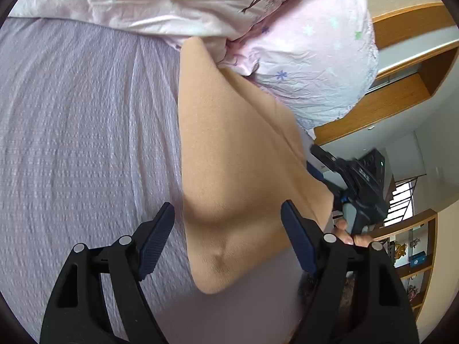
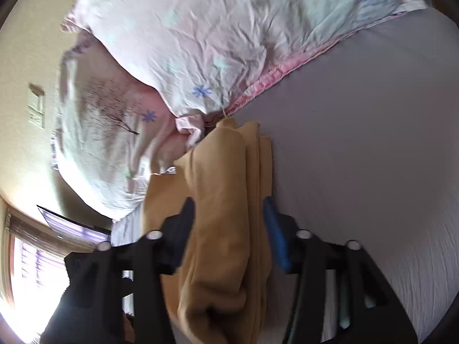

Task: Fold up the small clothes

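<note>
We are mid-fold on the tan cloth. Our left gripper and right gripper both gape wide around it; next we should pinch its 6 o'clock edge.

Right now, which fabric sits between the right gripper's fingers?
The tan garment, plain and folded in layers; the floral pink pillowcase and lilac bedsheet lie beyond.

Bed w/ lavender ribbed sheet; crumpled pale-pink duvet w/ star & tree print heaped at its far end. Wooden shelving on a beige wall, lower shelf unit w/ small items. Bright window w/ blinds, wall switch plate on cream wall.
</note>
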Demonstrator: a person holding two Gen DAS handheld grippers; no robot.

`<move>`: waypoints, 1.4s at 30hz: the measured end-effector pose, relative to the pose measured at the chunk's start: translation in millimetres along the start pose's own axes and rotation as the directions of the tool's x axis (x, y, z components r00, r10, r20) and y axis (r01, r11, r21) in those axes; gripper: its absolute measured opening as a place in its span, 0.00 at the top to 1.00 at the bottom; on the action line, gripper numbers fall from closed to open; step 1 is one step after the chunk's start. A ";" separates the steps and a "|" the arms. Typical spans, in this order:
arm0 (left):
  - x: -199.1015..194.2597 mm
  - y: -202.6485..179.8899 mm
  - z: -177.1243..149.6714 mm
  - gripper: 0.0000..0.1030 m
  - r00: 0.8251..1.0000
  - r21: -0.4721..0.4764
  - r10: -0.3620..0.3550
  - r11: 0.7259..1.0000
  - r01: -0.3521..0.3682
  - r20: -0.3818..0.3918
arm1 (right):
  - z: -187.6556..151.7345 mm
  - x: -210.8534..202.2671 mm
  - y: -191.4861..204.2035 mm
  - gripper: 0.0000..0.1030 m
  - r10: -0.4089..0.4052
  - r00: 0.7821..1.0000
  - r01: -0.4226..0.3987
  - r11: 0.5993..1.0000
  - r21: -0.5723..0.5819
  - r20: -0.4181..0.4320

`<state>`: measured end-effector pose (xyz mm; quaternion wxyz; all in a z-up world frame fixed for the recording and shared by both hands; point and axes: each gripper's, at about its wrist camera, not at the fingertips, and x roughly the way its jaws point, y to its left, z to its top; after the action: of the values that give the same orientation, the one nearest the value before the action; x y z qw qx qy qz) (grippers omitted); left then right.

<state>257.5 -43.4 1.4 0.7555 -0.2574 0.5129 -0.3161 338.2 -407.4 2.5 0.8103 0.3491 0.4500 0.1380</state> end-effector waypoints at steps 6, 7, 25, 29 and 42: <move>14.8 -2.4 5.2 0.26 1.000 0.024 0.016 1.000 -0.015 -0.019 | 16.3 12.7 1.9 0.93 -0.097 0.991 0.102 0.993 -0.051 0.094; 16.0 -2.6 6.4 0.26 1.000 0.025 0.013 1.000 -0.013 -0.021 | 15.9 12.1 -2.1 0.88 -0.062 0.996 0.064 0.998 -0.020 0.066; -24.5 13.2 1.3 0.63 0.994 0.028 -0.079 0.997 0.077 0.071 | -69.7 8.7 39.9 0.69 0.183 0.976 -0.195 0.977 -0.092 -0.121; -73.6 33.1 -18.9 0.59 0.992 0.059 -0.005 0.998 -0.002 0.125 | -93.3 23.3 73.1 0.55 0.106 0.973 -0.149 0.967 -0.205 -0.207; -82.5 -27.3 -51.9 0.26 0.970 0.348 0.132 0.916 -0.198 0.205 | -40.1 42.4 85.8 0.82 -0.209 0.978 0.204 0.962 -0.183 -0.007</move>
<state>180.4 -3.8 53.6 0.8566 -0.0951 0.3958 -0.3170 336.5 -305.3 20.7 0.8426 0.2232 0.4802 0.0975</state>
